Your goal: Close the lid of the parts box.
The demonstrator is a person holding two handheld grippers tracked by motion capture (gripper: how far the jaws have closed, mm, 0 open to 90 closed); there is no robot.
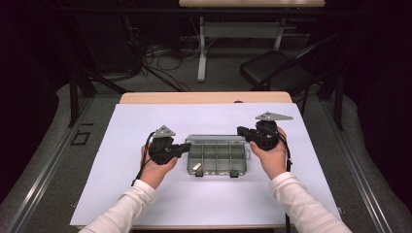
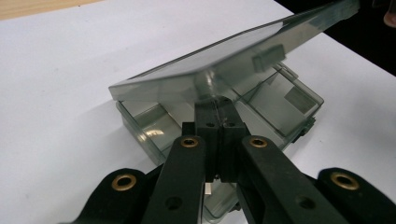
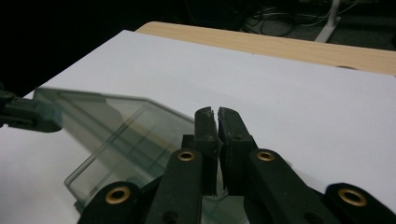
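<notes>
The clear compartment box sits mid-worktop on the white sheet, its lid raised at a slant. The left tool has its jaws closed on the lid's edge. The right tool is closed too, apparently on nothing, though its tips hide the contact. The 2 tools should swing the lid steadily about its hinge while the base stays flat.
</notes>
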